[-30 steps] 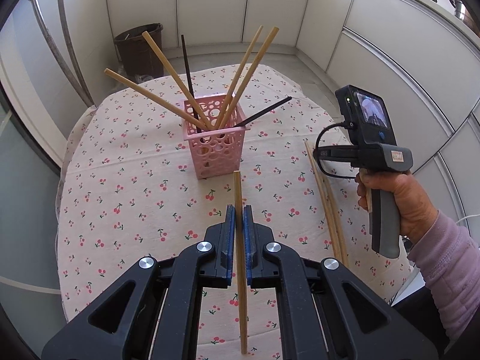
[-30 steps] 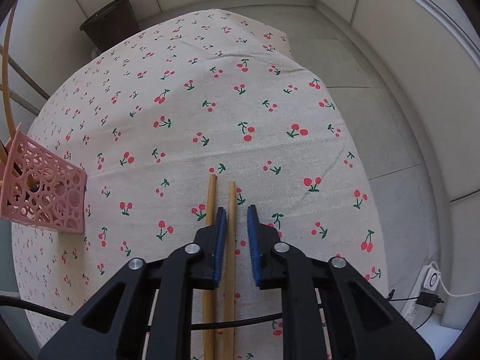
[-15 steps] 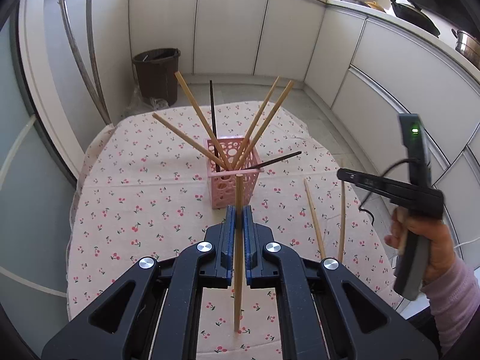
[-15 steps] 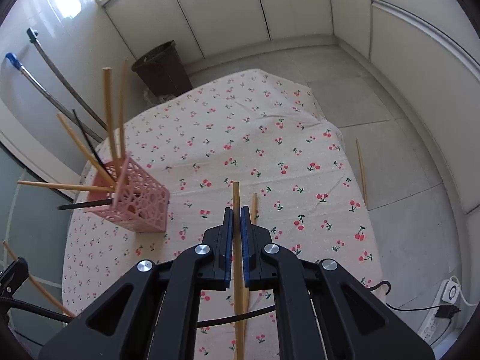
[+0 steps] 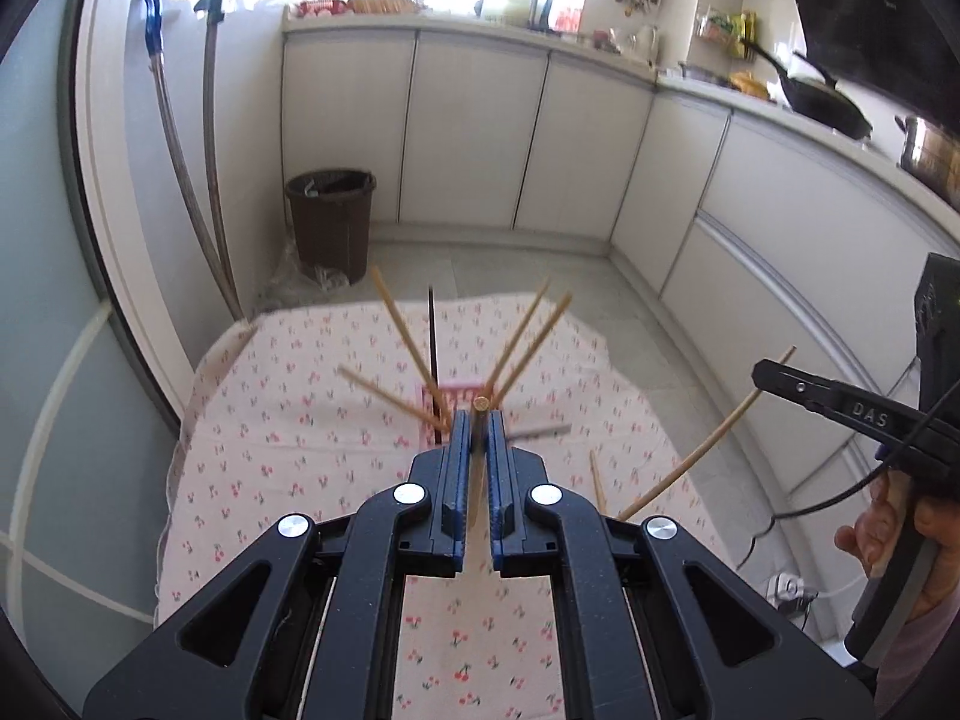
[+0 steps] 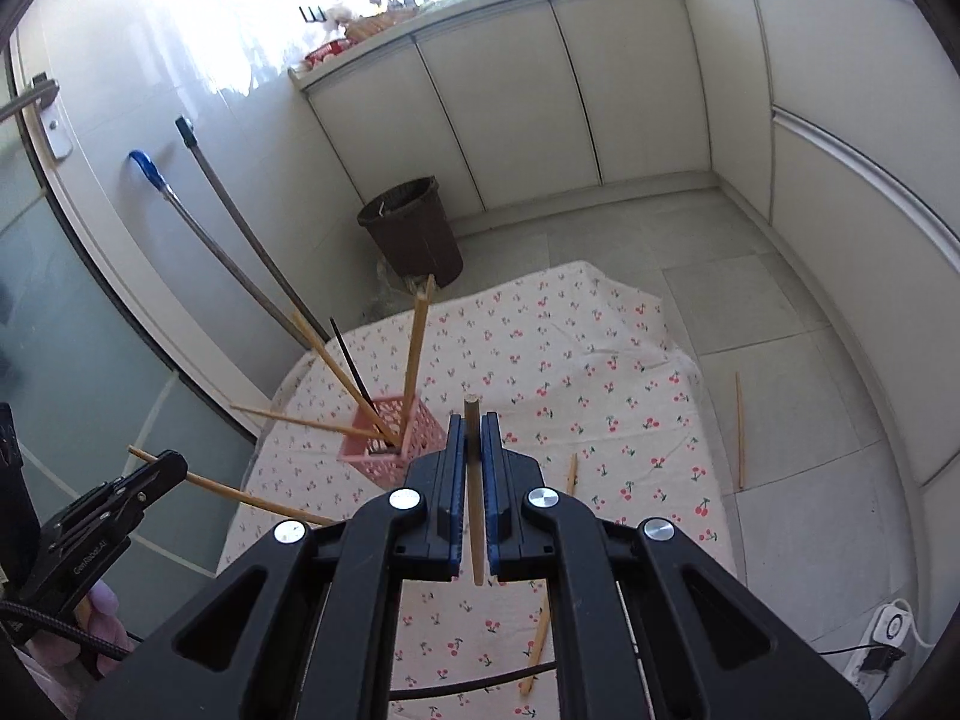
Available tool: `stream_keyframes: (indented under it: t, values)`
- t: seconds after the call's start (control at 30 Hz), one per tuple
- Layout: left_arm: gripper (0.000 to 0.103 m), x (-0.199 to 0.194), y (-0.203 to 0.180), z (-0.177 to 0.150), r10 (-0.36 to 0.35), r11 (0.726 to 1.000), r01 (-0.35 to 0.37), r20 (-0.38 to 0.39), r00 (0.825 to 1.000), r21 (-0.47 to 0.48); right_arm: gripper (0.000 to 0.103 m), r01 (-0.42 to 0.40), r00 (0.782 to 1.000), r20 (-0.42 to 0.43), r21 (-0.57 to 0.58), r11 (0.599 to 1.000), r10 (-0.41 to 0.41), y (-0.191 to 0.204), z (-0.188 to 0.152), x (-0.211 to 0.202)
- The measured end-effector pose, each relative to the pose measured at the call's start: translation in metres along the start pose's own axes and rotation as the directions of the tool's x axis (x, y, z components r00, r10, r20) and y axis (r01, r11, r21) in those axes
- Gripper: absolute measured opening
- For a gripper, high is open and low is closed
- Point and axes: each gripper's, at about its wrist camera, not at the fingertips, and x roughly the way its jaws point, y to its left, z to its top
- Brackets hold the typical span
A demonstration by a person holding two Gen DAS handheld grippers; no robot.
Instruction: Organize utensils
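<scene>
Both claws clenched: left gripper (image 5: 475, 429) on a wooden chopstick (image 5: 476, 492), right gripper (image 6: 474, 432) on another chopstick (image 6: 474, 492), above pink basket (image 6: 393, 444) w/ splayed sticks; loose stick (image 6: 739, 429) on floor.

A basket (image 6: 387, 441) stood on the table (image 6: 600, 360), holding several chopsticks (image 6: 415, 354) that fanned outward. Nearer the camera than the basket, a loose chopstick (image 6: 571, 473) lay on the cloth, and another (image 6: 739, 429) lay on the floor to the right of the table. Beyond the table a bin (image 6: 414, 234) stood before the cabinets (image 6: 570, 90), with two poles (image 6: 240, 240) leaning on the wall to its left.
</scene>
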Motion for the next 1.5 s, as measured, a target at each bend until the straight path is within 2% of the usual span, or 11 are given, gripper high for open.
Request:
stream_keyframes:
  t: [0.3, 0.47, 0.7, 0.8, 0.9, 0.97, 1.03, 1.13, 1.23, 1.47, 1.5]
  values:
    - [0.005, -0.019, -0.001, 0.067, -0.021, 0.999, 0.027, 0.155, 0.988, -0.037, 0.005, -0.1, 0.973, 0.215, 0.075, 0.992, 0.082, 0.005, 0.073, -0.037]
    - [0.005, -0.016, 0.0, 0.085, -0.014, 0.998, 0.027, 0.217, 0.976, -0.059, 0.005, -0.16, 0.957, 0.259, 0.087, 0.983, 0.133, 0.012, 0.084, -0.033]
    - [0.006, 0.0, 0.012, 0.091, -0.031, 0.995, 0.051, 0.21, 0.977, -0.088, 0.005, -0.176, 0.959, 0.24, 0.085, 0.981, 0.151, 0.022, 0.085, -0.012]
    - [0.007, 0.004, 0.013, 0.092, -0.057, 0.996, 0.066, 0.15, 0.987, -0.061, 0.005, -0.188, 0.956, 0.244, 0.094, 0.978, 0.161, 0.019, 0.085, -0.014]
    - [0.029, 0.025, 0.014, 0.077, -0.08, 0.995, 0.08, 0.003, 0.997, -0.055, 0.005, -0.204, 0.953, 0.247, 0.109, 0.973, 0.173, 0.013, 0.086, -0.017]
    - [0.037, 0.043, 0.016, 0.055, -0.07, 0.995, 0.063, -0.089, 0.994, -0.08, 0.006, -0.21, 0.952, 0.25, 0.12, 0.97, 0.175, 0.009, 0.085, -0.02]
    - [0.044, 0.068, 0.02, 0.027, -0.06, 0.994, 0.039, -0.207, 0.977, -0.103, 0.006, -0.215, 0.953, 0.246, 0.129, 0.968, 0.179, 0.005, 0.083, -0.021]
    - [0.045, 0.105, 0.033, -0.02, -0.053, 0.988, -0.005, -0.369, 0.928, -0.155, 0.006, -0.217, 0.956, 0.23, 0.136, 0.967, 0.182, 0.0, 0.076, -0.024]
    - [0.045, 0.137, 0.042, -0.05, -0.095, 0.977, -0.01, -0.474, 0.876, -0.215, 0.006, -0.205, 0.961, 0.218, 0.147, 0.968, 0.171, -0.004, 0.07, -0.024]
    - [0.043, 0.164, 0.035, -0.059, -0.127, 0.973, 0.014, -0.481, 0.868, -0.231, 0.006, -0.193, 0.97, 0.186, 0.202, 0.96, 0.156, -0.022, 0.059, -0.018]
    - [0.032, 0.167, 0.033, -0.062, -0.134, 0.972, 0.02, -0.484, 0.865, -0.234, 0.006, -0.191, 0.971, 0.184, 0.205, 0.96, 0.154, -0.024, 0.058, -0.017]
